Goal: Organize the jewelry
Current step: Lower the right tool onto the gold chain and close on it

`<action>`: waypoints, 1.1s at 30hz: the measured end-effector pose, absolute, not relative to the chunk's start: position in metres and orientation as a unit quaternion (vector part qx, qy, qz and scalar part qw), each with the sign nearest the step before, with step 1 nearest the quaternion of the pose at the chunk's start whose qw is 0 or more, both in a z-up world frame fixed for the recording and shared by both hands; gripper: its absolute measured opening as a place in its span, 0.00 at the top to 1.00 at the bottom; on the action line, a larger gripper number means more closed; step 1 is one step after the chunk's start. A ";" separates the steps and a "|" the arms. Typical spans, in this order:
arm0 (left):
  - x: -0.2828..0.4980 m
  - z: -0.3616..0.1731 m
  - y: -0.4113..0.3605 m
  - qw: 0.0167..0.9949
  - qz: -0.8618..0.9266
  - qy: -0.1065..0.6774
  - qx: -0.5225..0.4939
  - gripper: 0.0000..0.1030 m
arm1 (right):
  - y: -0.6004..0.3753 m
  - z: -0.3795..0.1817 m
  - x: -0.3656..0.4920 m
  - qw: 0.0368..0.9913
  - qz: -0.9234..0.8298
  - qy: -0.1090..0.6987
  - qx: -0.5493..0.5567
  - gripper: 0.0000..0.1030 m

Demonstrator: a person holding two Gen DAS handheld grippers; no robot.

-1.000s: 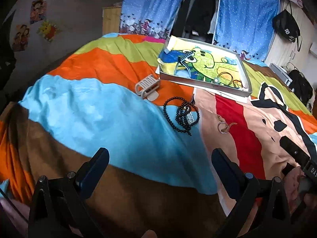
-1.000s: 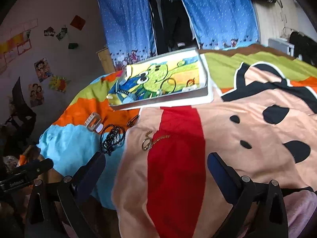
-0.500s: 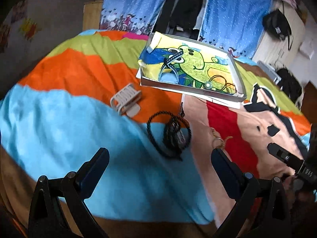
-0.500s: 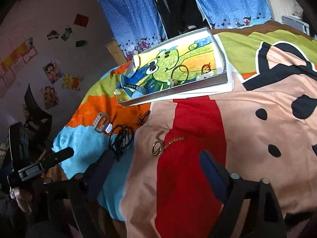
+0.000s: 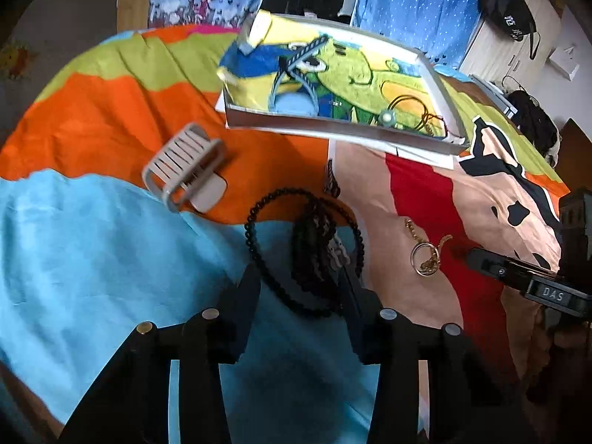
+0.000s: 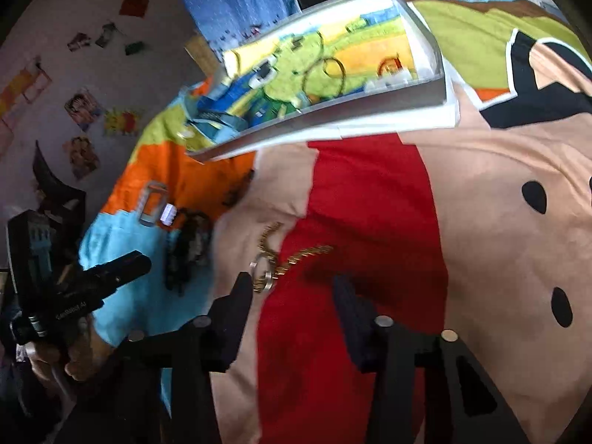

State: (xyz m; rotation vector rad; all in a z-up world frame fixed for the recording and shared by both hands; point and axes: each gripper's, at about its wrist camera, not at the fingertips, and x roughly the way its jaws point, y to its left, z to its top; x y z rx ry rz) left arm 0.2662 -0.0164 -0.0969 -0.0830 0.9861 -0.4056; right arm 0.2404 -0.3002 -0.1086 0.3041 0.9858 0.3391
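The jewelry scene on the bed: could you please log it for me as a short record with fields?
surface: bed cover in colour blocks
tray: shallow white tray with a cartoon lining, already holding thin hoops and small pieces
black bead necklace: bunched on the cover, between the left gripper fingers, not gripped
gold chain: loose on the cover, just ahead of the right gripper
hair claw clip: grey, lying on the cover beside the beads
left gripper state: open
right gripper state: open
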 end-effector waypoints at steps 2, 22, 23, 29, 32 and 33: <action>0.270 -0.102 -0.017 0.855 -0.195 0.478 -0.044 0.63 | -0.302 -0.115 0.245 0.852 0.154 0.478 0.146 0.60; 0.297 -0.120 -0.008 0.836 -0.183 0.507 -0.098 0.72 | -0.297 -0.137 0.294 0.829 0.174 0.491 0.203 0.67; 0.297 -0.120 -0.006 0.835 -0.182 0.508 -0.104 0.74 | -0.294 -0.136 0.295 0.829 0.180 0.491 0.201 0.67; 0.298 -0.121 -0.002 0.834 -0.180 0.510 -0.109 0.82 | -0.274 -0.130 0.300 0.835 0.199 0.486 0.162 0.65; 0.298 -0.122 -0.006 0.834 -0.183 0.511 -0.101 0.88 | -0.257 -0.129 0.299 0.843 0.199 0.488 0.107 0.65; 0.297 -0.122 -0.008 0.835 -0.183 0.510 -0.096 0.89 | -0.252 -0.130 0.299 0.844 0.197 0.491 0.090 0.65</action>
